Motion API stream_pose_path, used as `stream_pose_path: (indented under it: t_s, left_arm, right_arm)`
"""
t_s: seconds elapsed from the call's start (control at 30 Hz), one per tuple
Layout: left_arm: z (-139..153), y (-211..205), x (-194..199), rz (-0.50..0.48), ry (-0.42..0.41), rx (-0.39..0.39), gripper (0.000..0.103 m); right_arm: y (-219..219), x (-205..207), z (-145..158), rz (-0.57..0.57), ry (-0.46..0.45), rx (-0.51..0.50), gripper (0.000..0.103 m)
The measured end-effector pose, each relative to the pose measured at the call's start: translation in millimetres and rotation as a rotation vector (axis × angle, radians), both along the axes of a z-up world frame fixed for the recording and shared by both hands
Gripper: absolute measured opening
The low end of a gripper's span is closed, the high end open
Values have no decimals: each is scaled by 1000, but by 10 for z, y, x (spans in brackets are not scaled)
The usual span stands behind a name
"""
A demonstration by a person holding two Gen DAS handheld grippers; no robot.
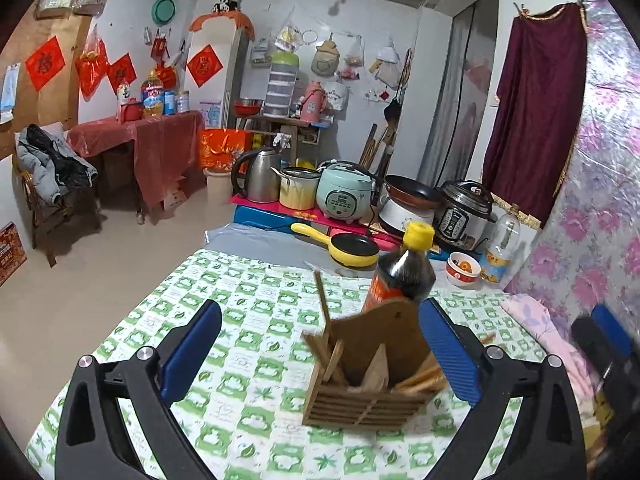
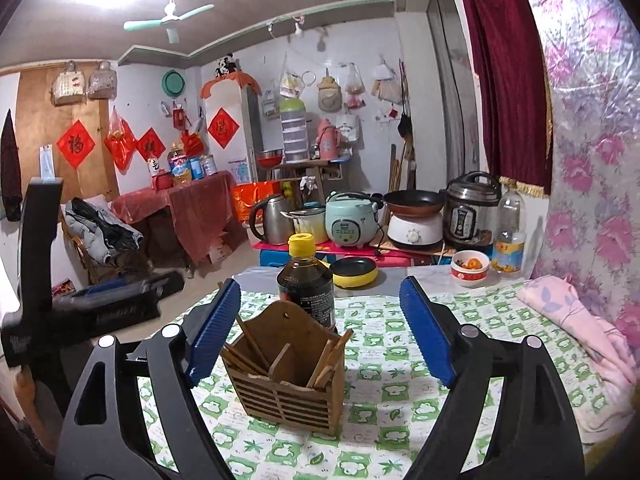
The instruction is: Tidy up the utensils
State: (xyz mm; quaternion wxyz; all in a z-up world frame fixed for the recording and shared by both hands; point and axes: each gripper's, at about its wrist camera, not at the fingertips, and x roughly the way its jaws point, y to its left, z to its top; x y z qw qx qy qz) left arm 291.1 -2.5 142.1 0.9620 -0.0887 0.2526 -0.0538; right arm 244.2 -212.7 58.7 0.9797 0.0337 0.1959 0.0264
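I find chopsticks (image 2: 250, 346) already standing in the wooden holder (image 2: 284, 384), none visibly left out, and both left gripper (image 1: 320, 352) and right gripper (image 2: 320, 330) spread wide, empty.

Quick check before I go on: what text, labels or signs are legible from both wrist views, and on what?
"福": red diamond paper on the wooden door, right wrist view.
Other red diamond papers: characters too blurred to read.
Dark sauce bottle behind the wooden utensil holder: label print too small.
Clear bottle with yellow label: unreadable.
Rice cooker panel: unreadable.
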Motion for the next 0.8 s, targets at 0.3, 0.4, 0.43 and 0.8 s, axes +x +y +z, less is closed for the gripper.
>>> stream_pose_path:
  t_s: [0.3, 0.4, 0.43, 0.8]
  left_arm:
    - [-589, -143, -305, 23, 53, 62, 97]
    - [-772, -240, -409, 41, 30, 156, 97]
    - [-853, -262, -441, 55, 25, 196, 97]
    - [-1123, -338, -518, 110, 43, 347, 97]
  right_arm:
    - [-54, -357, -438, -78, 14, -22, 95]
    - [-93, -361, -701, -115, 61, -69, 95]
    - [-109, -359, -794, -126, 82, -85, 95]
    - [-122, -293, -1140, -156, 216, -126, 96]
